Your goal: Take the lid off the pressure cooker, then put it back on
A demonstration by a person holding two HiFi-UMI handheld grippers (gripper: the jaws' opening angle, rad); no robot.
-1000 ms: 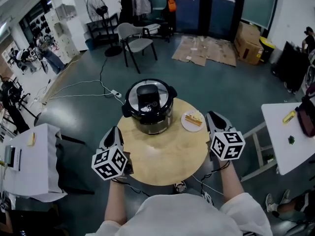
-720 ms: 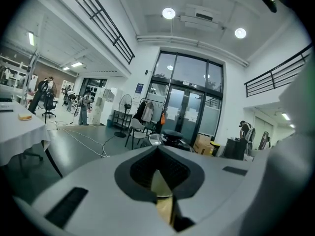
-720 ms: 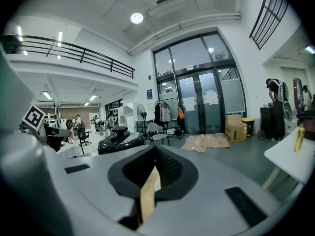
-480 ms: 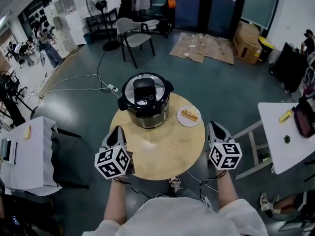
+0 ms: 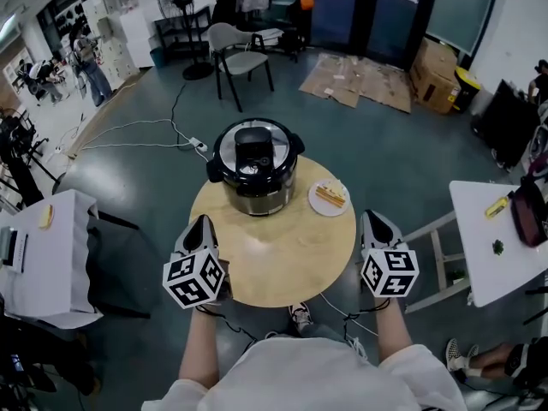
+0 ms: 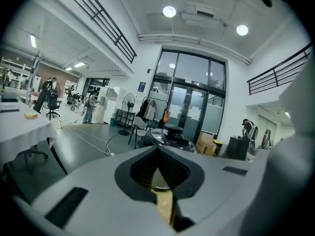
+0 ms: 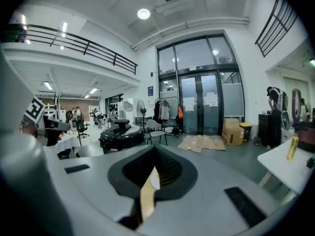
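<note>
The black pressure cooker (image 5: 255, 168), lid on with its black handle on top, stands at the far side of the round wooden table (image 5: 278, 259). My left gripper (image 5: 199, 227) hovers at the table's near left edge, jaws shut and empty. At the near right edge my right gripper (image 5: 374, 221) is likewise shut with nothing held. Both are well short of the cooker. The left gripper view has the left gripper (image 6: 158, 149) pointing at the cooker (image 6: 171, 134). In the right gripper view the cooker (image 7: 120, 135) lies left of the right gripper (image 7: 156, 149).
A white plate with a slice of cake (image 5: 330, 197) sits on the table right of the cooker. White tables stand at the left (image 5: 38, 259) and right (image 5: 497, 264). A chair (image 5: 233, 51), a fan, floor cables and flattened cardboard (image 5: 364, 84) lie beyond.
Both grippers have sunk a little and drawn back toward the table's near edge, the right one more. The cooker and plate have not moved on the table.
</note>
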